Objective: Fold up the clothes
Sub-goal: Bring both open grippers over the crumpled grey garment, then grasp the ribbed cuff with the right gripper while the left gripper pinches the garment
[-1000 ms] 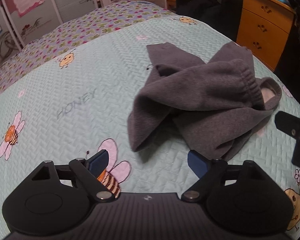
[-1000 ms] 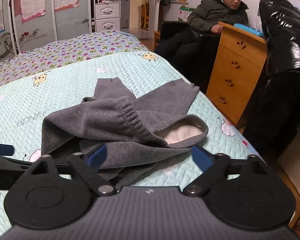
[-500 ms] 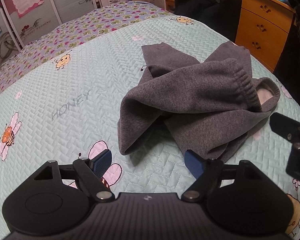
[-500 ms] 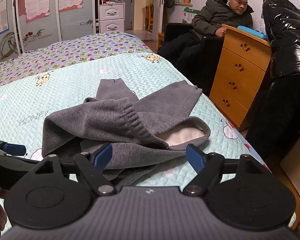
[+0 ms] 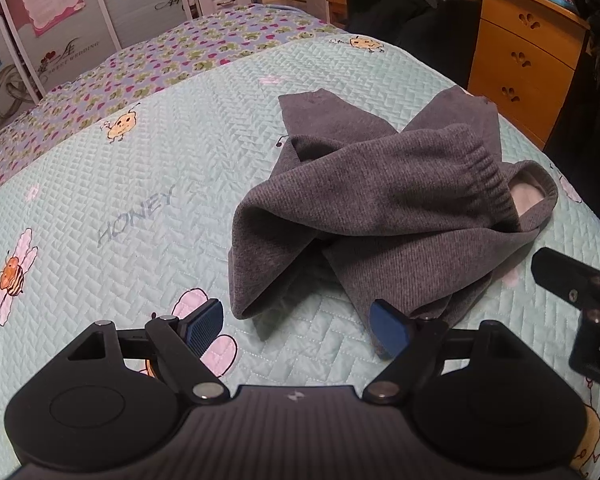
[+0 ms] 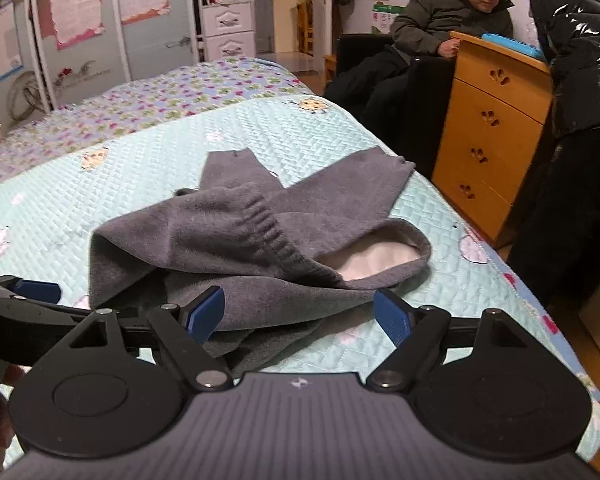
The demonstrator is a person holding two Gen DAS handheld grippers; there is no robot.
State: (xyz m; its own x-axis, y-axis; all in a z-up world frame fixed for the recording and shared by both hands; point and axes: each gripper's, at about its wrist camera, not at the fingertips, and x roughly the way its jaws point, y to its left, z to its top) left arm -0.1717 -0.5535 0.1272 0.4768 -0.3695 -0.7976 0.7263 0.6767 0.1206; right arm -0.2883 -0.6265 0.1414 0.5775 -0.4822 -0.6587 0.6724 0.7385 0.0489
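Grey trousers (image 5: 380,208) lie crumpled on the bed (image 5: 140,168), legs crossed, so left gripper (image 5: 300,324) and right gripper (image 6: 300,312) hover jaws apart, empty, at the near edge, likely for a grasp.

Right hand-held gripper (image 6: 299,315) gapes over crumpled grey trousers (image 6: 256,240).

The bed (image 5: 140,168) is spread with a pale green quilted cover printed with bees, flowers and the word "HONEY"; a purple patterned sheet (image 5: 172,56) covers its far end. A crumpled pair of grey trousers (image 5: 380,216) lies on the cover near the bed's right edge, waistband open, pale lining showing.
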